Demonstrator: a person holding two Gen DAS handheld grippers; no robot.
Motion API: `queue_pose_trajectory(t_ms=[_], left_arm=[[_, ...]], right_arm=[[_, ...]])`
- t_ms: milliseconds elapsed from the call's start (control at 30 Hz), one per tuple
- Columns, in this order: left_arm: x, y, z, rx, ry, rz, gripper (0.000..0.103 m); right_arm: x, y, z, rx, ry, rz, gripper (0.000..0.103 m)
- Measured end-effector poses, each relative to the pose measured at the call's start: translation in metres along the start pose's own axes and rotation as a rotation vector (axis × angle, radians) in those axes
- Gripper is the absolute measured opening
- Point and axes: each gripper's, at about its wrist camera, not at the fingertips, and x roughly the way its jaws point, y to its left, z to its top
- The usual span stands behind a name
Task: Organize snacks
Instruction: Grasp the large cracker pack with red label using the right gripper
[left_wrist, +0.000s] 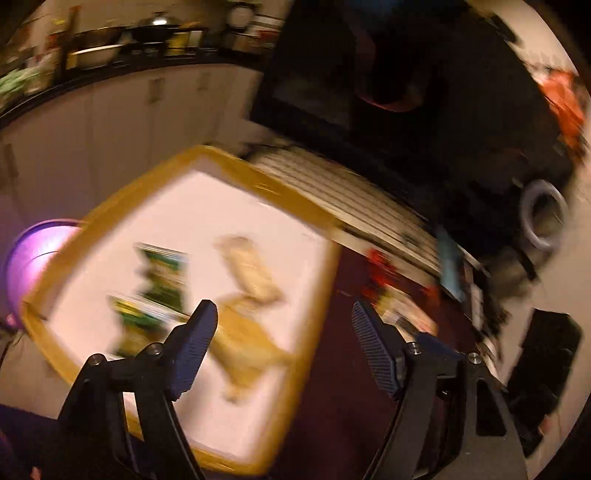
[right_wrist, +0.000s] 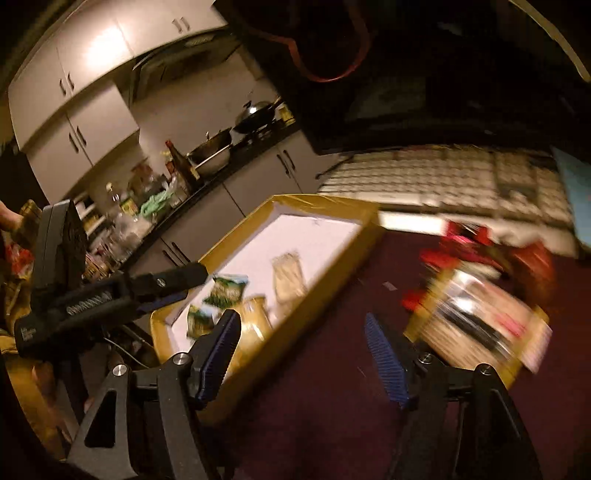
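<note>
A shallow box with a yellow rim (left_wrist: 295, 199) and white floor holds two green snack packets (left_wrist: 162, 273) and two tan packets (left_wrist: 255, 269). The box shows in the right wrist view too (right_wrist: 325, 206), with the green packets (right_wrist: 227, 290) and tan packets (right_wrist: 288, 277) inside. My left gripper (left_wrist: 282, 314) is open and empty above the box's right edge. My right gripper (right_wrist: 301, 325) is open and empty over the dark red tabletop (right_wrist: 332, 387). A blurred pile of red and yellow snack packs (right_wrist: 476, 295) lies right of the box. The left gripper (right_wrist: 177, 277) reaches over the box.
A white keyboard (right_wrist: 443, 177) lies behind the box, below a dark monitor (right_wrist: 406, 92). A pink-lit round object (left_wrist: 33, 254) sits left of the box. A roll of tape (left_wrist: 543, 214) lies at far right. Kitchen counter with pots (right_wrist: 218, 147) stands behind.
</note>
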Motion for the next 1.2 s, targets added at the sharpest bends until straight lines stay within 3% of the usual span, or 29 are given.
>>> queue_pose_trajectory(t_ms=[100, 233, 533, 667, 833, 967, 1033, 1067, 1200], left_arm=[[0.004, -0.038, -0.019, 0.079, 0.036, -0.052, 0.075], [0.019, -0.069, -0.03, 0.126, 0.083, -0.064, 0.075], [0.03, -0.073, -0.038, 0.111, 0.13, -0.035, 0.075], [0.034, -0.065, -0.039, 0.095, 0.136, -0.029, 0.075], [0.043, -0.055, -0.041, 0.07, 0.152, -0.039, 0.075], [0.047, -0.052, -0.043, 0.066, 0.158, -0.038, 0.075], [0.046, -0.052, -0.043, 0.072, 0.158, -0.036, 0.075], [0.044, -0.052, -0.044, 0.078, 0.152, -0.031, 0.075], [0.038, -0.051, -0.043, 0.078, 0.126, -0.02, 0.075]], right_arm=[[-0.018, -0.028, -0.004, 0.023, -0.007, -0.034, 0.072], [-0.027, -0.057, 0.008, 0.031, -0.012, -0.051, 0.075], [0.034, -0.083, 0.047, -0.058, 0.123, -0.156, 0.079], [0.041, -0.085, 0.034, -0.063, 0.18, -0.131, 0.081], [0.033, -0.061, 0.006, -0.135, 0.199, -0.163, 0.083], [0.043, -0.045, -0.009, -0.158, 0.205, -0.271, 0.082], [0.053, -0.038, -0.013, -0.186, 0.208, -0.369, 0.079], [0.054, -0.038, -0.014, -0.189, 0.207, -0.386, 0.071], [0.038, -0.042, -0.023, -0.148, 0.169, -0.382, 0.071]])
